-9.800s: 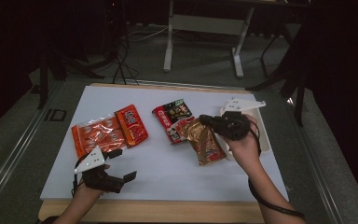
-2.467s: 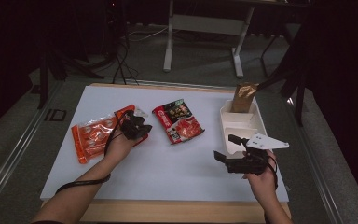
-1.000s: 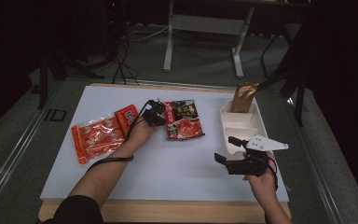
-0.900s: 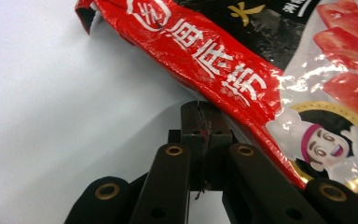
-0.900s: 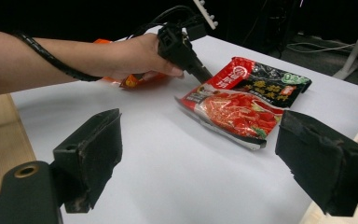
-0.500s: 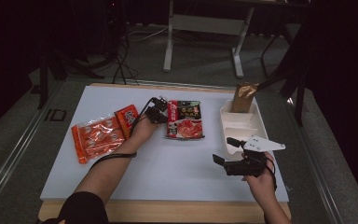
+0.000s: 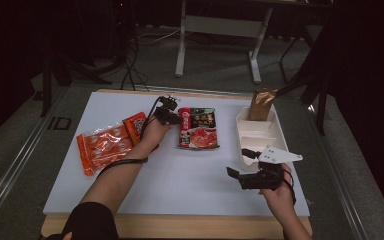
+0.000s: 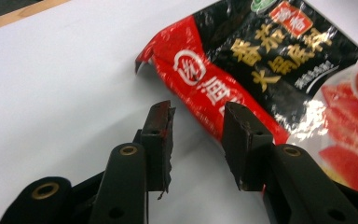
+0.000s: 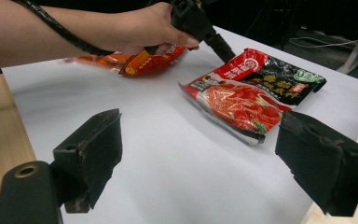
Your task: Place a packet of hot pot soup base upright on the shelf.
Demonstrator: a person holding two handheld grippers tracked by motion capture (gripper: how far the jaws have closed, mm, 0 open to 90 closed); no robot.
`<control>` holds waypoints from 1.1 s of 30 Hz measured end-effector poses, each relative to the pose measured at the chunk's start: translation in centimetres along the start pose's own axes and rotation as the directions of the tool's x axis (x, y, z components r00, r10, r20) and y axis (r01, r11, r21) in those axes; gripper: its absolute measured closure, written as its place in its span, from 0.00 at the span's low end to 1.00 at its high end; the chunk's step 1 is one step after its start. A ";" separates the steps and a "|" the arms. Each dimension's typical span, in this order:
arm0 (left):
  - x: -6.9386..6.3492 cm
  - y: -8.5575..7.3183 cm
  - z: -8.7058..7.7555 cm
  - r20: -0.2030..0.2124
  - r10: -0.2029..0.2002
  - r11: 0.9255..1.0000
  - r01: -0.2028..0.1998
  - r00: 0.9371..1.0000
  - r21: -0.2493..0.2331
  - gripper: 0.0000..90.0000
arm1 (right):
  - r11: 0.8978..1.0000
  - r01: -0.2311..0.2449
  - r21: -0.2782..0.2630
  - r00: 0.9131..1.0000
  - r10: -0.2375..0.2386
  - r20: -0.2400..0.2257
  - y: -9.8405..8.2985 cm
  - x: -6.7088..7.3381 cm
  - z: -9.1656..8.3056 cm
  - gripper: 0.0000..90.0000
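Jaws of the left gripper (image 8: 196,122) stand narrowly apart with nothing between them, their tips low over the table (image 7: 190,175) at the near edge of the red-and-black sachet (image 8: 279,70); one jaw overlaps the red strip of the packet and the other hangs over bare white surface just beside it. Whether either tip touches the foil I cannot tell. In the high view the left gripper (image 7: 169,114) sits at the sachet's (image 7: 197,127) upper left corner, and the packet lies flat near the middle of the table, between the orange packs (image 7: 111,144) on the left and the white tray (image 7: 260,137) on the right. A brown pouch (image 7: 261,104) stands upright at the tray's far end. The right gripper (image 7: 252,176) hovers wide open and empty above the table just in front of the tray, and its own view looks across at the sachet (image 9: 256,91) and the left hand (image 9: 144,28). The step in hand looks like the approach to a pick of the sachet, probably bound for the tray. The next move calls for getting one jaw under the thin edge, since the packet lies flat, then closing firmly on the sealed strip before lifting, because glossy foil may slip.
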State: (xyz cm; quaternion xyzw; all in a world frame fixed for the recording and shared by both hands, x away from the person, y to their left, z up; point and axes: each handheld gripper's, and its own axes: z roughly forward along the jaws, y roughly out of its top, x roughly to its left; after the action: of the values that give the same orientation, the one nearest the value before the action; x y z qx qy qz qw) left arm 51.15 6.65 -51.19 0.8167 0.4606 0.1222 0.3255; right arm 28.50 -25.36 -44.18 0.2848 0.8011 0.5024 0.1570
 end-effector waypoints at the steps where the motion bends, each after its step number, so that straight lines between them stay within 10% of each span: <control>1: 0.0 0.1 0.1 0.005 -0.010 1.000 0.010 1.000 -0.003 0.68 | 1.000 -0.002 -0.001 1.000 0.002 -0.001 0.0 0.0 0.0 0.16; 13: 0.8 1.5 2.7 0.005 -0.103 0.994 0.103 0.995 -0.031 0.63 | 1.000 -0.002 0.007 1.000 0.002 -0.006 -0.2 -0.1 0.2 0.16; 27: 0.3 2.4 4.9 -0.020 -0.116 0.993 0.117 0.993 0.012 0.63 | 1.000 -0.006 0.012 1.000 0.006 -0.012 -0.4 -0.2 0.3 0.16; 33: 1.0 2.3 4.9 0.005 -0.184 0.983 0.184 0.983 0.025 0.79 | 1.000 -0.002 0.015 1.000 0.002 -0.015 -0.4 -0.2 0.4 0.16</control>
State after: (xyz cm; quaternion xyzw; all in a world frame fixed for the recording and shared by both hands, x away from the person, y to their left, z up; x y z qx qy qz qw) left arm 55.67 4.55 -53.51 0.7751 0.5342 0.0831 0.3271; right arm 28.76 -25.32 -44.70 0.2829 0.8057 0.4988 0.1486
